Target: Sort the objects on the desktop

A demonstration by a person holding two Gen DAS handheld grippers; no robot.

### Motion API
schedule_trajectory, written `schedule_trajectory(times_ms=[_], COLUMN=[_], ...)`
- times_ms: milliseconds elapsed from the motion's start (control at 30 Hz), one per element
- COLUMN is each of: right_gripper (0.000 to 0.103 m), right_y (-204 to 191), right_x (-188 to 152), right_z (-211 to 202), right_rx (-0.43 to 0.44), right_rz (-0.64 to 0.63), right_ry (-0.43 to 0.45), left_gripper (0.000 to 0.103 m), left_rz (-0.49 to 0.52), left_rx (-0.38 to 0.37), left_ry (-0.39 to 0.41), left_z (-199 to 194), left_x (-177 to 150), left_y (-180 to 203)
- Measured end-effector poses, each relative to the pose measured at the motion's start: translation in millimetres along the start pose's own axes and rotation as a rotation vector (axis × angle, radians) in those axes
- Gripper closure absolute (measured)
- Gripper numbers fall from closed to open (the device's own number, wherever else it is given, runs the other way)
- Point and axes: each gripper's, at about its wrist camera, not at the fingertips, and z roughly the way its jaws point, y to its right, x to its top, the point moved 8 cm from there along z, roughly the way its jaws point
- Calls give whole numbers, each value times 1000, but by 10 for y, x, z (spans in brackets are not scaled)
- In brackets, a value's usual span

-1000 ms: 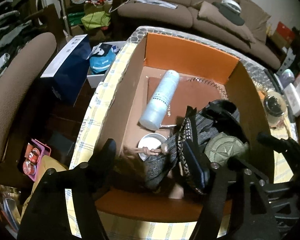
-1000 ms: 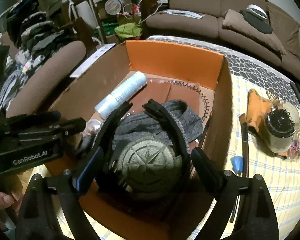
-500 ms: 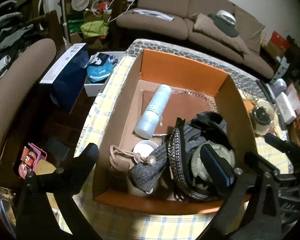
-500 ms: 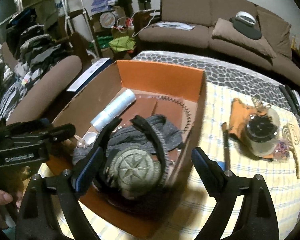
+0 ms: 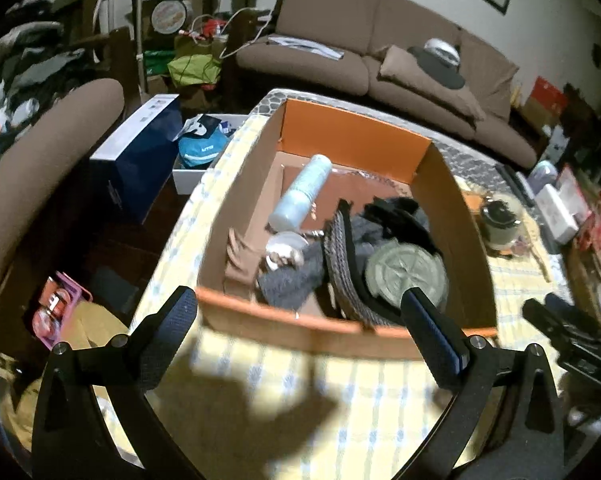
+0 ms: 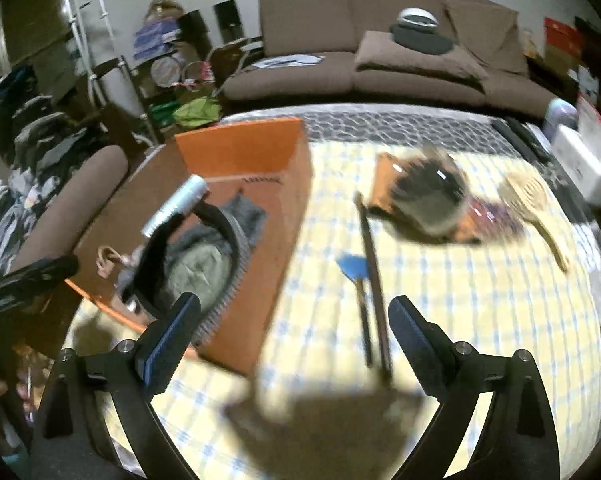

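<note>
An orange cardboard box stands on the yellow checked tablecloth. It holds a pale blue bottle, a grey knit cloth, a black belt, a green round cap and a small white dish. My left gripper is open and empty, just before the box's near wall. My right gripper is open and empty over the cloth, right of the box. Before it lie a thin dark stick and a blue-tipped brush.
A dark-lidded jar on an orange cloth and a wooden paddle lie to the right on the table. A brown sofa stands behind. A brown chair and a blue carton are to the left.
Both grippers have drawn back out of the box. The right one let go of the cap and belt and swung right over the tablecloth.
</note>
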Motion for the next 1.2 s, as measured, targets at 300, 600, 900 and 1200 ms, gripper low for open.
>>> schedule_trajectory(times_ms=[300,600,900,1200], right_gripper=[6,6,6,6], right_y=[227,415,539,598], right_x=[-411,-647,-804,-911], right_z=[-26,91,189,331], right_rx=[-28,-70,-111,-177], right_rz=[75,113,125,92], right_ry=[-5,-46,-75,-99], left_gripper=[1,1,1,1], left_rz=[104,200,205,173], left_rx=[30,10,20,70], left_ry=[4,-24,-106,-130], left_z=[-50,190,516,713], left_x=[-387,-598,-852,-912], left_y=[204,598,719,652])
